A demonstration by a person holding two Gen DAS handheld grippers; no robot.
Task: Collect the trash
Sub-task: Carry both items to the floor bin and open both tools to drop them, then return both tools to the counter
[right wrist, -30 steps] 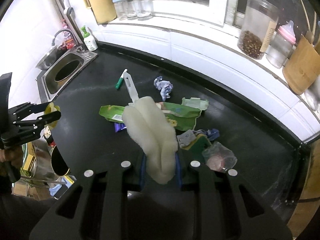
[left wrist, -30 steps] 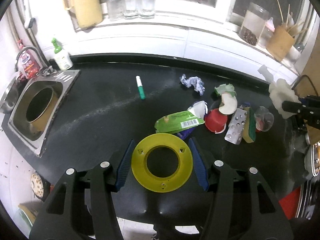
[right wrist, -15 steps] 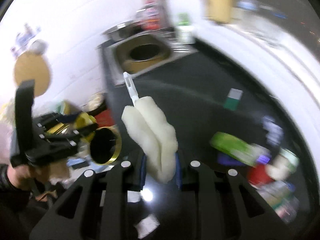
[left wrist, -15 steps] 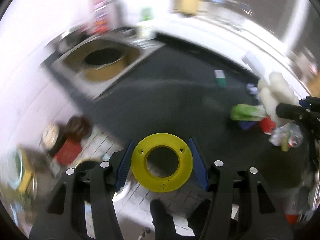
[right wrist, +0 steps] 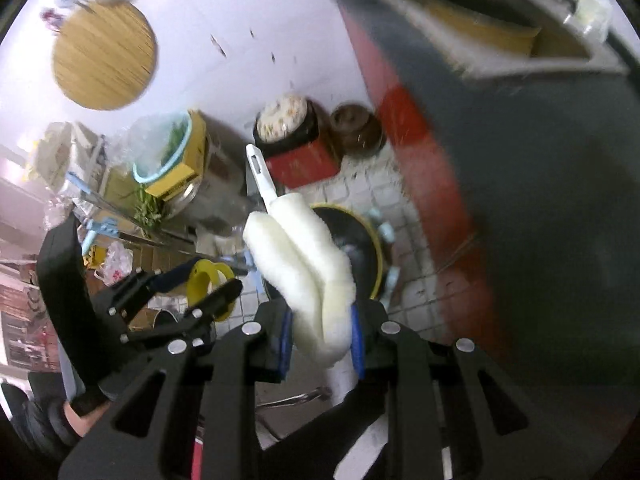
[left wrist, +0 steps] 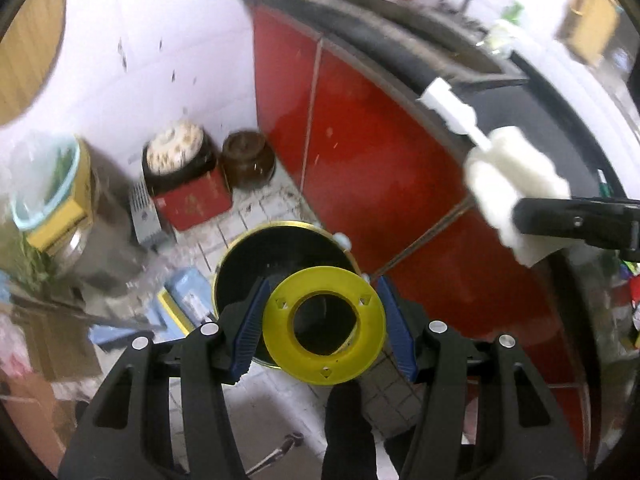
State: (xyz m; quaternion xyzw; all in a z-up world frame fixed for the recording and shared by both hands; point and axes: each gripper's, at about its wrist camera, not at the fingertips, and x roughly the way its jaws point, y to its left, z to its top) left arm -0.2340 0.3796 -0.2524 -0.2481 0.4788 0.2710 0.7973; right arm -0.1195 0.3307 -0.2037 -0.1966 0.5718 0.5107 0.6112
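My left gripper (left wrist: 324,330) is shut on a flat yellow plastic ring (left wrist: 324,330), its blue pads pressed on both sides of the rim. It hangs above a round black bin with a gold rim (left wrist: 244,248) standing on the tiled floor. My right gripper (right wrist: 320,340) is shut on a white sponge brush (right wrist: 300,268) with a white plastic handle pointing up. The same bin (right wrist: 372,248) shows partly behind the sponge in the right wrist view. The left gripper with the yellow ring (right wrist: 204,284) appears at the lower left there, and the sponge brush (left wrist: 516,176) at the right of the left wrist view.
Red cabinet doors (left wrist: 360,140) under the black counter (left wrist: 400,52) stand right of the bin. A brown jar (left wrist: 248,160), a red box (left wrist: 192,200) with a pot on it, a yellow box with a plastic-lined bucket (right wrist: 168,152) and cluttered cartons crowd the floor at left.
Both grippers swung left off the counter and tipped down over the floor. The counter trash left view; the black bin came under the yellow ring. Both grips stayed the same.
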